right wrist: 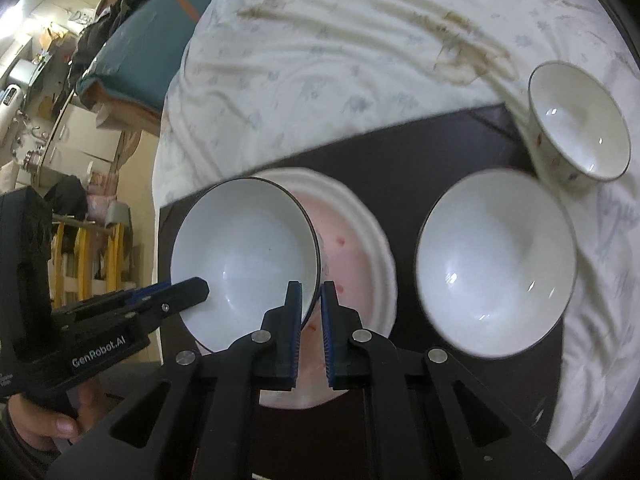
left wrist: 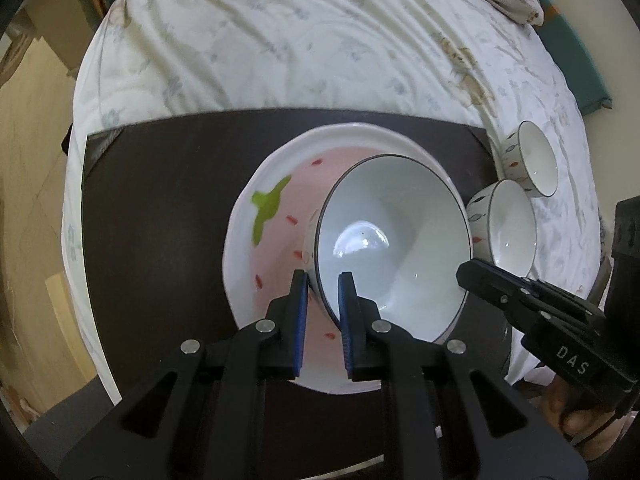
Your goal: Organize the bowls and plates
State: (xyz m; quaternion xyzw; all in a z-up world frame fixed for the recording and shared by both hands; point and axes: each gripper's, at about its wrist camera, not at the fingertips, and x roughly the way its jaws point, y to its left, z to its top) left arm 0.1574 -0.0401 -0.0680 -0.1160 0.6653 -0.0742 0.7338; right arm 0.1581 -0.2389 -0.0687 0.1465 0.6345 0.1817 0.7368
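Observation:
A pink strawberry-pattern plate [left wrist: 276,216] lies on a dark board [left wrist: 160,208]. A white bowl with a dark rim [left wrist: 392,240] is tilted over the plate, and both grippers clamp its rim. My left gripper [left wrist: 323,304] is shut on the bowl's near-left rim. My right gripper [right wrist: 311,312] is shut on the same bowl [right wrist: 244,260] at its right rim, above the plate [right wrist: 360,248]. In the left wrist view the right gripper [left wrist: 476,276] reaches in from the right. In the right wrist view the left gripper [right wrist: 192,292] comes from the left.
A second white bowl [right wrist: 496,264] stands at the board's right end [left wrist: 504,228]. A third patterned bowl [right wrist: 580,128] lies tilted on the floral bedsheet [left wrist: 320,48] past it [left wrist: 532,160]. Furniture and clutter stand off the bed's left side [right wrist: 60,120].

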